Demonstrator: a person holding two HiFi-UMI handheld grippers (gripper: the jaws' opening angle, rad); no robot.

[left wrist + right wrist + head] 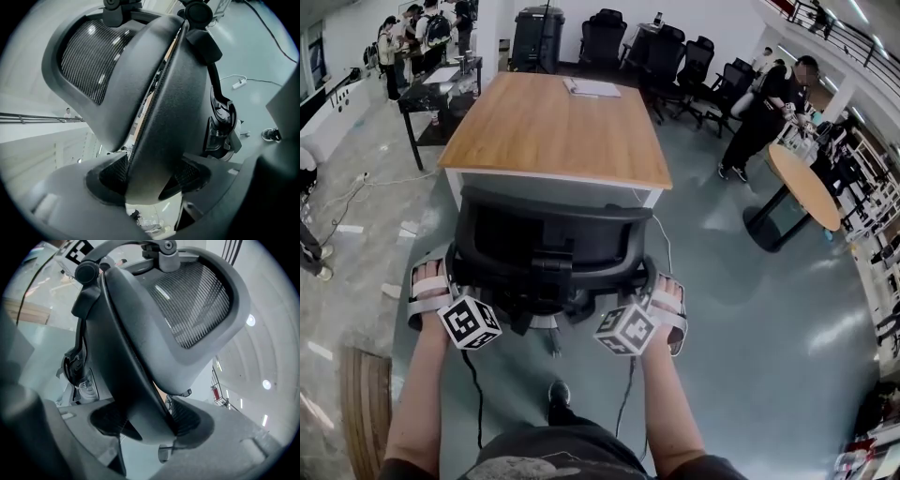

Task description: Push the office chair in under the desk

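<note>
A black office chair (pixel 548 239) stands with its mesh backrest toward me, its seat facing the near edge of a wooden desk (pixel 553 127). My left gripper (pixel 441 286) is shut on the backrest's left edge. On the backrest's right edge my right gripper (pixel 661 300) is shut. In the left gripper view the pads of the left gripper (pixel 150 180) press both faces of the chair's rim (pixel 173 93). The right gripper view shows the right gripper (pixel 147 420) clamped the same way on the chair back (pixel 126 348). The chair's seat and base are hidden under the backrest.
A white notebook (pixel 592 87) lies at the desk's far end. Several black chairs (pixel 675 56) stand behind the desk. A round wooden table (pixel 806 183) and a person in black (pixel 764 108) are at the right. A dark side table (pixel 441 89) stands at the left. Cables trail on the floor.
</note>
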